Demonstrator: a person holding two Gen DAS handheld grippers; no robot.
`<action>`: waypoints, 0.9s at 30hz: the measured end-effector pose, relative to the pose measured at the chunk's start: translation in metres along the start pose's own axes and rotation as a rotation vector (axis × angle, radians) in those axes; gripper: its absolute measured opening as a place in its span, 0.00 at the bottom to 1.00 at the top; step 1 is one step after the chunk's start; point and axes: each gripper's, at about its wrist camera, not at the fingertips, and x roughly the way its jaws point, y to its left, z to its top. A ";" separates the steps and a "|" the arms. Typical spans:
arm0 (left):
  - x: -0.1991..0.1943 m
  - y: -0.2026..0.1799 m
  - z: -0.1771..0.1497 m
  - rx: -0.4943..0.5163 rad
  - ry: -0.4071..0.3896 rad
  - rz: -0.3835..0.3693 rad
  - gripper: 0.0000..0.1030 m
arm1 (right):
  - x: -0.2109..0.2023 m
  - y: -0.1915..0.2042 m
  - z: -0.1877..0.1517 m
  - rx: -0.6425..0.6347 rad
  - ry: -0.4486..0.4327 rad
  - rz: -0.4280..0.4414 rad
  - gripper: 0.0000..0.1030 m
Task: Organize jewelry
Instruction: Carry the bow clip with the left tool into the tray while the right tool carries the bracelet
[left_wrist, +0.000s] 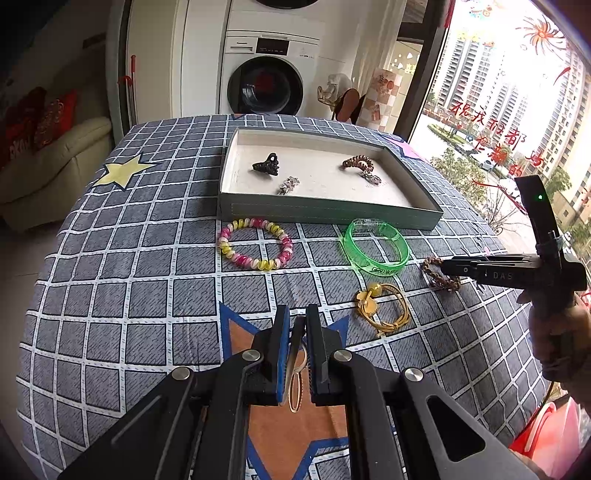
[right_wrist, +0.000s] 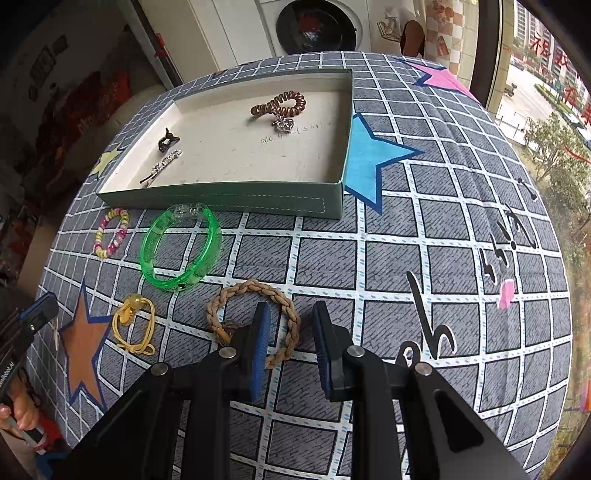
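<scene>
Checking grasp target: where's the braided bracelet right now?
Braided bracelet lies on the tablecloth in front of the tray, right of the yellow cord bracelet; the open right tool straddles its right side.

Washing machine (left_wrist: 264, 74), beige sofa (left_wrist: 48, 162), checked tablecloth (left_wrist: 147, 258)

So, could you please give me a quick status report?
Left gripper shut on slim clip. Right gripper open, straddling braided bracelet rim on cloth, not yet closed. Tray ahead holds four pieces; green bangle lies between, slightly left.
</scene>
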 end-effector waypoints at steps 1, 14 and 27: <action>0.000 0.000 0.000 -0.002 0.001 -0.003 0.21 | 0.001 0.006 0.000 -0.031 -0.002 -0.028 0.25; -0.008 0.000 0.006 -0.015 -0.025 -0.016 0.21 | -0.035 0.009 -0.001 -0.018 -0.118 -0.018 0.06; -0.015 -0.003 0.034 -0.014 -0.075 -0.040 0.21 | -0.079 0.010 0.031 0.025 -0.233 0.059 0.06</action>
